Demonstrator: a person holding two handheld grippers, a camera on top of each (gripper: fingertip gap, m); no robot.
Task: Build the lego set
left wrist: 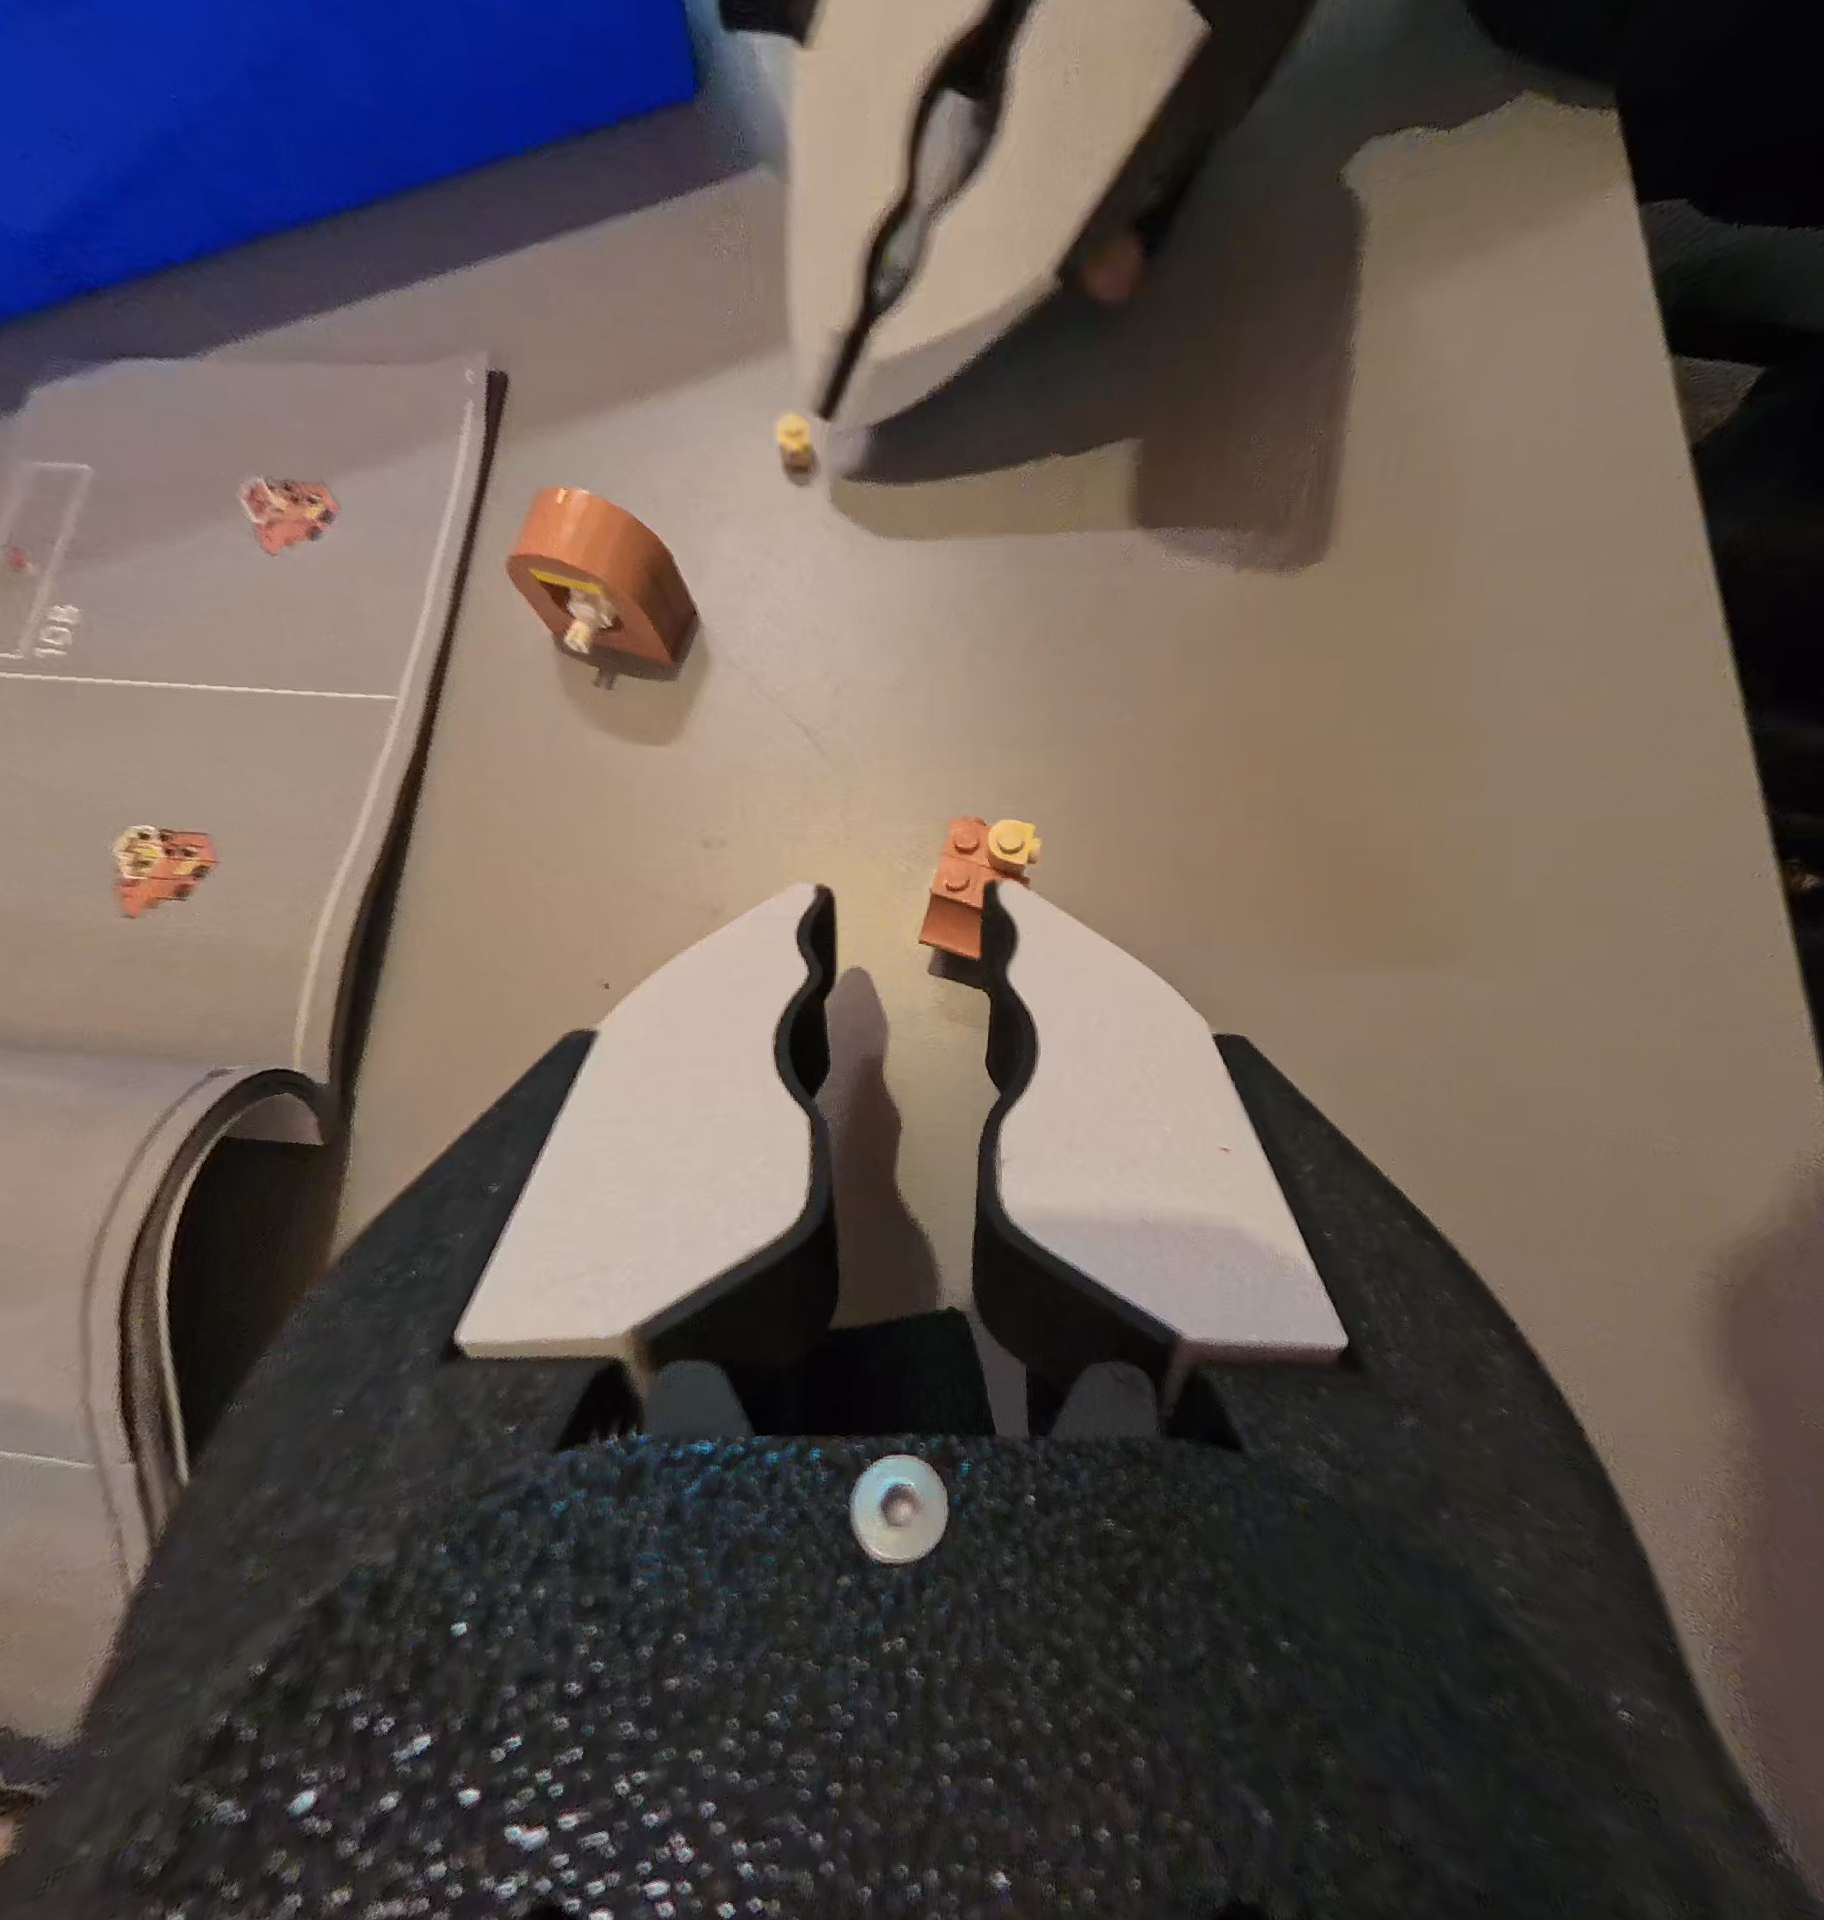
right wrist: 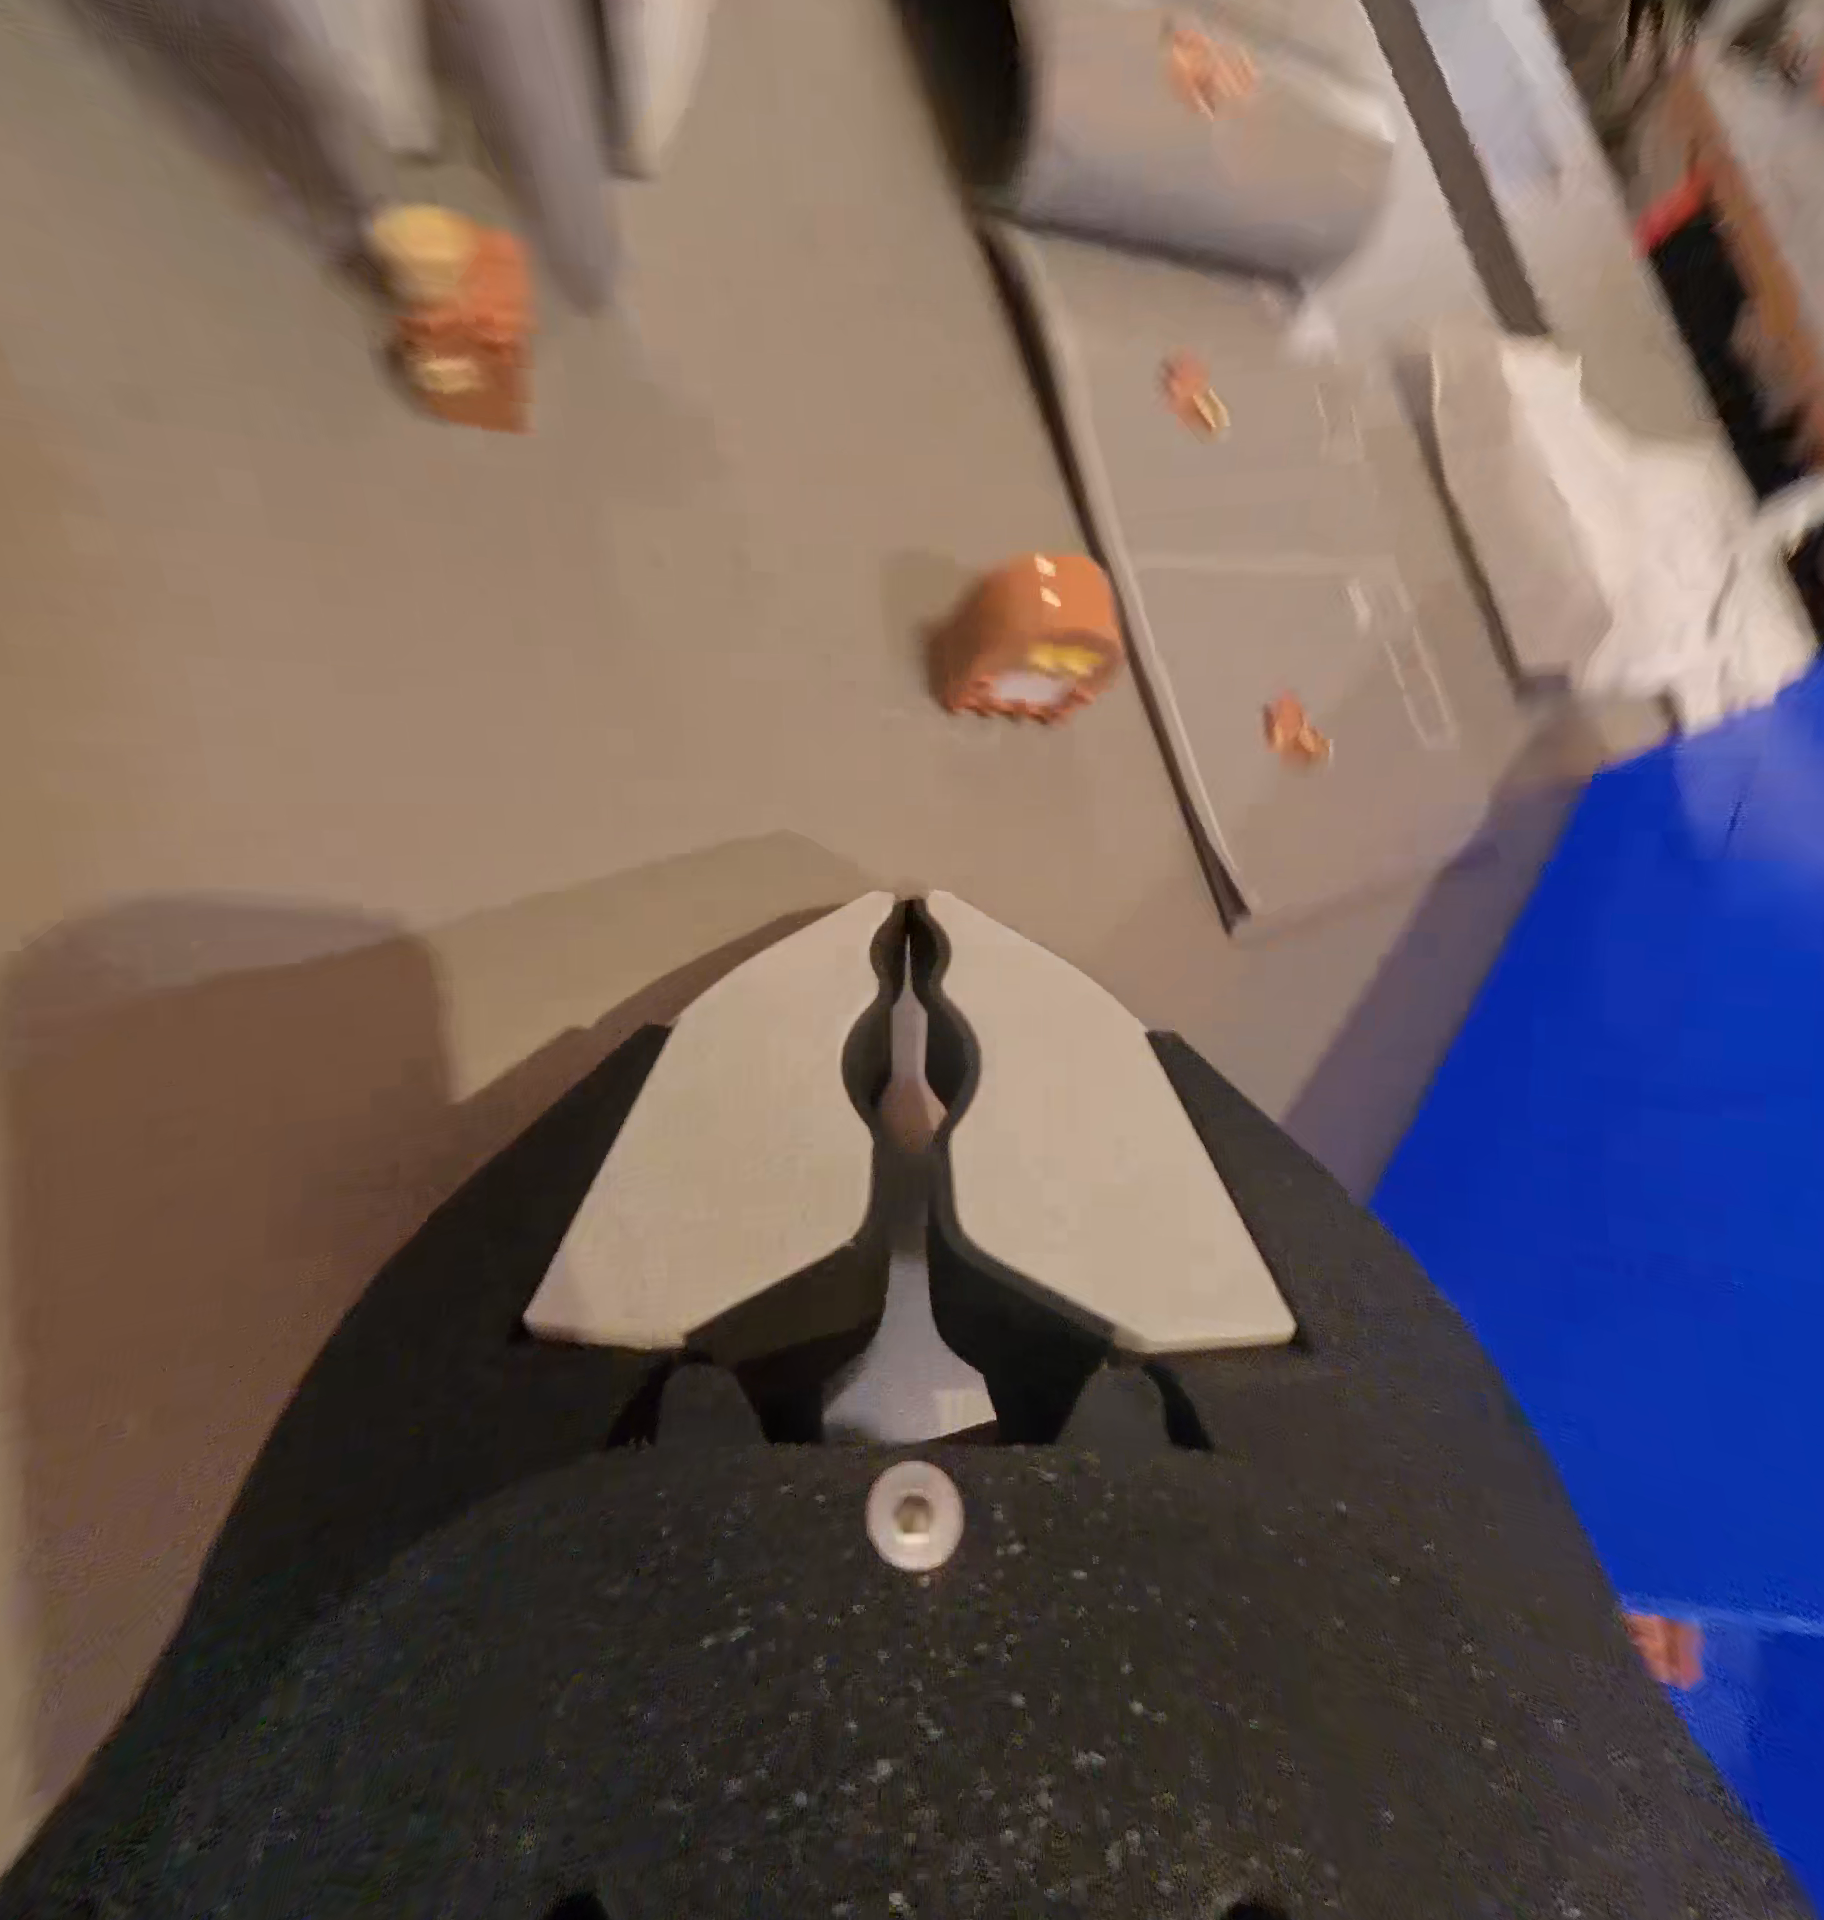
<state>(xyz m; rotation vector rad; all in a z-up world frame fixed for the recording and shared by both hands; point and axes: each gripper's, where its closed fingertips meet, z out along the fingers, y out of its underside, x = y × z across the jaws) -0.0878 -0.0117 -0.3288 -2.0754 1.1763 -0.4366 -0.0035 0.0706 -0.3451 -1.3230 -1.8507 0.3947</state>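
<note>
On my left cam the left gripper (left wrist: 906, 902) is spread apart w/ nothing clamped; bare grey table (left wrist: 1251, 727) shows between the fingers. A small brown brick assembly (left wrist: 962, 891) w/ a yellow round stud piece (left wrist: 1014, 840) on its far corner sits on the table right at the tip of my right-hand finger (left wrist: 1001, 904). It looks to touch or tuck just behind that tip, can't tell which, and the other finger stands well clear of it, so it's not gripped. Further off to the left lies a brown round piece (left wrist: 601, 587) on its side, w/ a pale hub and yellow bit showing in its open face. Beyond that, the right gripper (left wrist: 830, 400) comes down from the top, tips on or just above the table, w/ a tiny yellow stud piece (left wrist: 796, 434) just beside them, outside the fingers. An open grey instruction booklet (left wrist: 212, 727) w/ small brown build pics lies at the left edge of the table, blue sheet (left wrist: 264, 135) past it. On my right cam, heavy blur, but the right gripper (right wrist: 910, 902) is clenched tip to tip w/ nothing visible between the tips.
</note>
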